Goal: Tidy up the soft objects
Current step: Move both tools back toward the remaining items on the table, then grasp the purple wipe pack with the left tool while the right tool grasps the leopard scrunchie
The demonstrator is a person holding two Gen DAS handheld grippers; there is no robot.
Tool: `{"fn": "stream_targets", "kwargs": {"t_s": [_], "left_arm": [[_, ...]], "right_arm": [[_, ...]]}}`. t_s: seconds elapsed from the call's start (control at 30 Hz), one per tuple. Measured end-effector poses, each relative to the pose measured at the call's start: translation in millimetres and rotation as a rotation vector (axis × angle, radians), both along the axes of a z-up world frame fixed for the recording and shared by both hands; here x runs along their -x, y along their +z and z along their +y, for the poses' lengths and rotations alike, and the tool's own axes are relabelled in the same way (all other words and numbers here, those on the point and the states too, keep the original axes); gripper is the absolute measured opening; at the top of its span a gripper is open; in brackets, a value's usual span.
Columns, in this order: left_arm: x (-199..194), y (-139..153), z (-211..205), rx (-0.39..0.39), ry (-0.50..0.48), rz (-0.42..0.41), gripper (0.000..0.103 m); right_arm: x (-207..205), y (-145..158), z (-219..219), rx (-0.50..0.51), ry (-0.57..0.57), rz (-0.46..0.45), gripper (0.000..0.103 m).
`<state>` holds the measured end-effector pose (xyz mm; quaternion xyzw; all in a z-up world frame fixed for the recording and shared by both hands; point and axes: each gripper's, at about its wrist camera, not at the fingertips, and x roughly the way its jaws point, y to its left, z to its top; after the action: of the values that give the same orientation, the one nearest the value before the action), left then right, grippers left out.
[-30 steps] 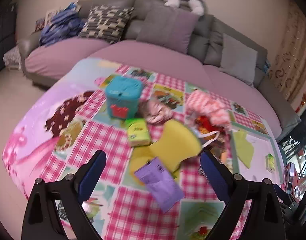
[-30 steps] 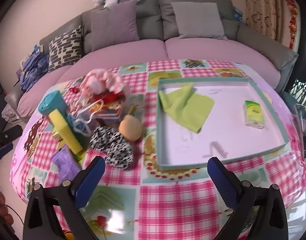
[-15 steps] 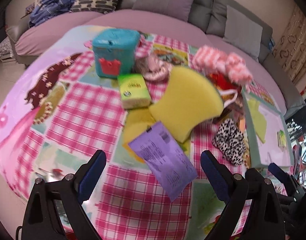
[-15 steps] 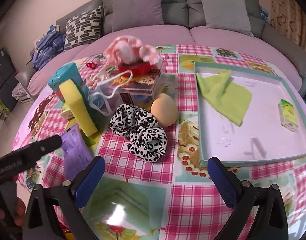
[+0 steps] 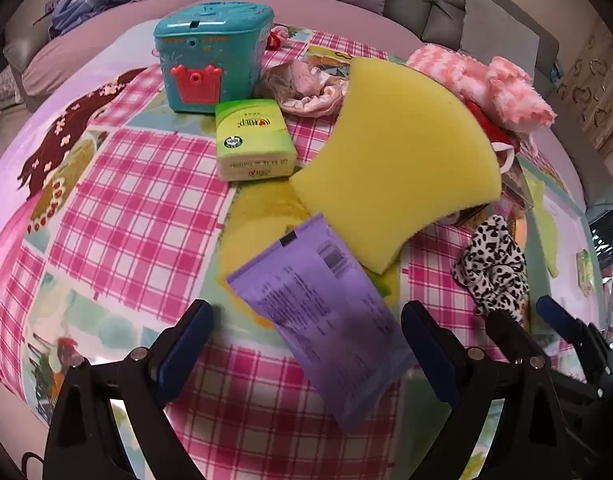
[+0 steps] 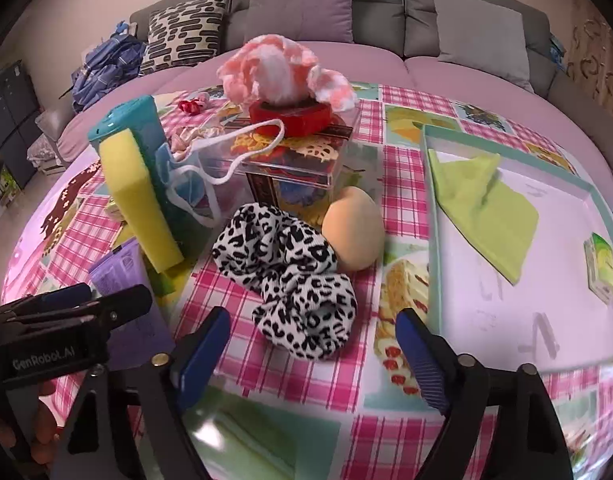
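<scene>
Leopard-print scrunchie, one only, lies on the bench just ahead of the right claw, whose jaws have just been narrowing but stand released, nothing between them. Beyond it sits one peach sponge egg. The left claw hangs released over one purple packet; ahead of it are one yellow sponge and one green tissue pack. Right of the right claw, the tray holds one green cloth and a second tissue pack.

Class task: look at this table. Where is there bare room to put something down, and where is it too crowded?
Free: most of the tray, between the green cloth and its near rim; also the tablecloth left of the tissue pack. Crowded: around the yellow sponge.
</scene>
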<state>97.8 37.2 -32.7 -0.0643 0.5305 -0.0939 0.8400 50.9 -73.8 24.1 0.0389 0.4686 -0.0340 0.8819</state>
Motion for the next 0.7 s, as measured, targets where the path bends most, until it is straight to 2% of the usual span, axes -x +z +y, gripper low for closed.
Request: {"fn": "stream_targets", "kwargs": {"t_s": [0.1, 0.2, 0.27, 0.33, 0.47, 0.7], "left_arm": [[-2.9, -1.8, -1.5, -0.036, 0.0, -0.014, 0.09], [-4.1, -2.5, -3.3, -0.07, -0.006, -0.032, 0.073], [-5.3, -1.6, -3.6, -0.08, -0.007, -0.047, 0.072], [-8.4, 0.1, -2.9, -0.077, -0.012, -0.051, 0.068], [-10.9, -1.0, -6.3, -0.088, -0.027, -0.066, 0.067], [-5.9, 3.3, -5.1, -0.08, -0.03, -0.074, 0.065]], "right_arm": [[-6.6, -1.8, 2.5, 0.01, 0.014, -0.002, 0.079], [-10.8, -5.0, 6.1, 0.007, 0.028, -0.002, 0.077], [-13.1, -7.7, 8.4, 0.003, 0.041, 0.002, 0.076], [-14.5, -11.0, 10.1, 0.002, 0.048, 0.009, 0.067], [-17.1, -18.1, 9.5, -0.004, 0.043, 0.022, 0.062], [-16.8, -16.4, 2.4, -0.033, 0.03, 0.005, 0.045]]}}
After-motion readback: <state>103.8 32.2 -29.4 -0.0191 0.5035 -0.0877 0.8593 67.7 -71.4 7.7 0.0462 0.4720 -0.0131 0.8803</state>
